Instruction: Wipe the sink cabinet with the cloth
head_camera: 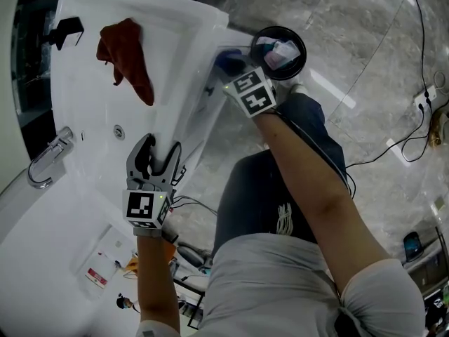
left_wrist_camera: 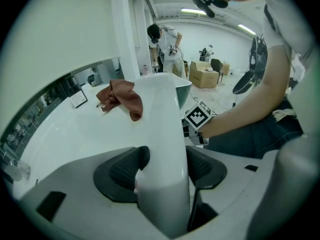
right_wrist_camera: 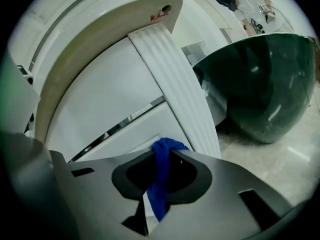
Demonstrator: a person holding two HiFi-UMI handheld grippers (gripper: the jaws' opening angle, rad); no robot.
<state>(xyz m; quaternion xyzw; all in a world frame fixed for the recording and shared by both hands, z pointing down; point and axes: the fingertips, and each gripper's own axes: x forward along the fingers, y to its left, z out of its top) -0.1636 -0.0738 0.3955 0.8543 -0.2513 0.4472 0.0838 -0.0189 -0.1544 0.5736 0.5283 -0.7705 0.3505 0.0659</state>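
The white sink cabinet [right_wrist_camera: 115,94] fills the right gripper view, with drawer fronts split by a chrome strip. My right gripper [right_wrist_camera: 162,151] is shut on a blue cloth [right_wrist_camera: 161,179], held right at the cabinet front; in the head view this gripper [head_camera: 228,65] and the blue cloth [head_camera: 226,60] are below the sink's far corner. My left gripper [head_camera: 160,146] straddles the sink's front rim [head_camera: 184,97]. In the left gripper view its jaws [left_wrist_camera: 162,161] clasp that white rim [left_wrist_camera: 165,129] from both sides. A red-brown cloth [head_camera: 130,55] [left_wrist_camera: 122,96] lies on the sink top.
A chrome faucet [head_camera: 49,160] stands at the sink's left side and a black fitting [head_camera: 66,28] at its back. A round dark bin [head_camera: 300,51] [right_wrist_camera: 260,84] stands on the marble floor beside the cabinet. Cables [head_camera: 421,139] run across the floor at right.
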